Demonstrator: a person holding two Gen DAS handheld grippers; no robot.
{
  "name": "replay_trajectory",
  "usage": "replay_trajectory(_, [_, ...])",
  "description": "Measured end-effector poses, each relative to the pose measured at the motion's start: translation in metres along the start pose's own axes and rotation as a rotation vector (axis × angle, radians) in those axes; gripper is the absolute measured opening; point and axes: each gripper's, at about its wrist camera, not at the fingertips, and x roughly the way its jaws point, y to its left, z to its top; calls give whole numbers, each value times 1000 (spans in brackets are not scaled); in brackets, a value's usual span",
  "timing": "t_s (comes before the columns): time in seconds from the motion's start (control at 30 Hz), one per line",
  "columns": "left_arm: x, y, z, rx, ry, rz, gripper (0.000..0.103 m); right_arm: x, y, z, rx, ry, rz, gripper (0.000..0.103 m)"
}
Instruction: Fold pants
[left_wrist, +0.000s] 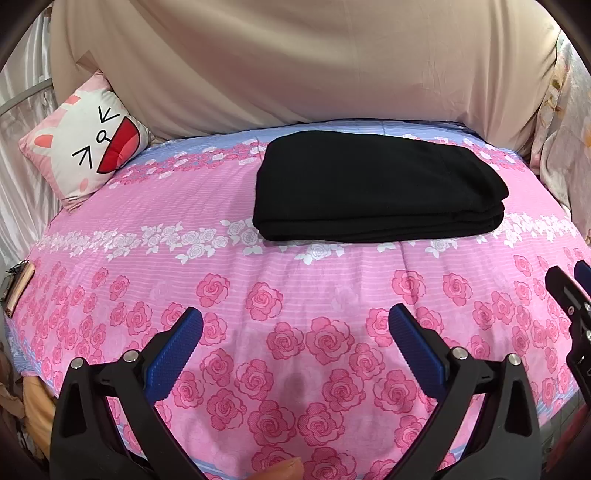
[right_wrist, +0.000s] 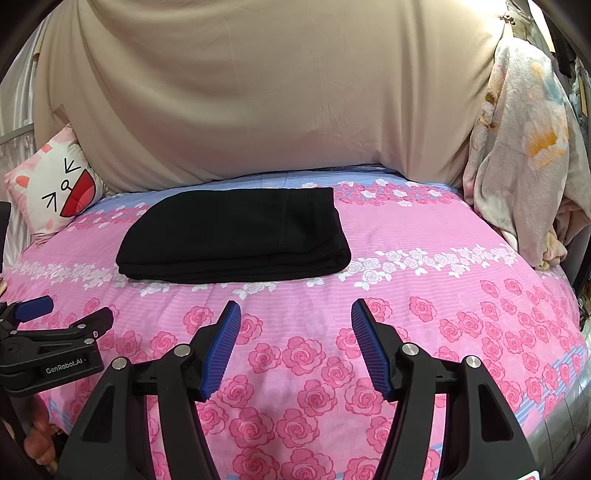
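Observation:
The black pants (left_wrist: 376, 186) lie folded into a thick, neat rectangle on the pink rose bedspread (left_wrist: 229, 206), toward the far side of the bed. They also show in the right wrist view (right_wrist: 236, 236). My left gripper (left_wrist: 295, 319) is open and empty, hovering over the near part of the bed, well short of the pants. My right gripper (right_wrist: 295, 312) is open and empty too, just in front of the folded pants' near edge. The left gripper also shows at the left edge of the right wrist view (right_wrist: 62, 314).
A cartoon cat pillow (left_wrist: 88, 147) leans at the far left corner. A beige sheet (left_wrist: 295, 62) hangs behind the bed. A floral blanket (right_wrist: 524, 155) is piled at the right edge. A small flat object (left_wrist: 18, 288) lies at the bed's left edge.

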Motion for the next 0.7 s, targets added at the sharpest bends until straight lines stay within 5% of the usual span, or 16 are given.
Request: replay_trajectory(0.7, [6,3,-4,4,24,-49,98,2,4,-3,1,6,-6,60])
